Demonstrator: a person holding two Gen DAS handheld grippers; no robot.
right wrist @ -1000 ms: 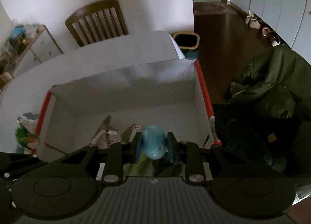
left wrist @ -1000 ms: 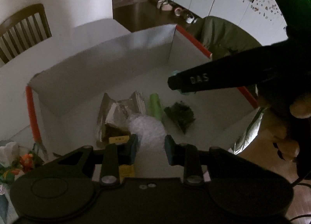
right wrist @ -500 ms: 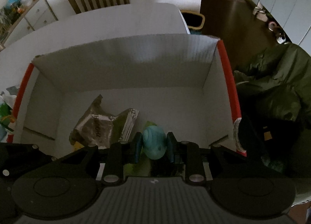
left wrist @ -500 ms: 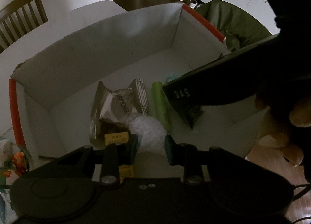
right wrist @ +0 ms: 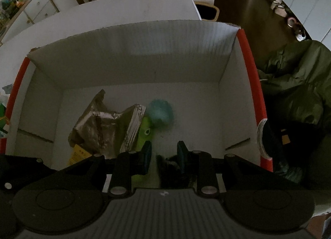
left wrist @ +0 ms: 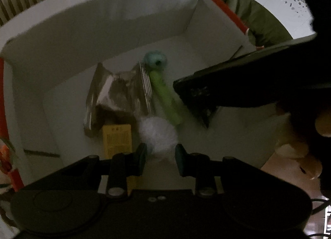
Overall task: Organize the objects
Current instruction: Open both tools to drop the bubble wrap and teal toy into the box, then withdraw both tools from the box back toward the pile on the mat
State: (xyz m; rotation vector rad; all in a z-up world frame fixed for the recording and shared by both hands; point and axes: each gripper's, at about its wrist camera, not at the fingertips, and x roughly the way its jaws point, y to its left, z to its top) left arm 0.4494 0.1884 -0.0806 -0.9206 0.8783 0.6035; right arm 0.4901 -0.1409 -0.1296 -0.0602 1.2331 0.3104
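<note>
My left gripper (left wrist: 160,157) is pinching the white pompom (left wrist: 158,135) by its tips, low over the near edge of the cardboard box (right wrist: 250,73). My right gripper (right wrist: 163,152) stands spread with nothing between its pads. The teal pompom (right wrist: 160,114) lies mid-floor, touching the green stick (right wrist: 144,129) beside the foil pouch (right wrist: 99,127). The shallow grip could let the fluff slip out or cling on release, and the grippers are close enough to knock together
</note>
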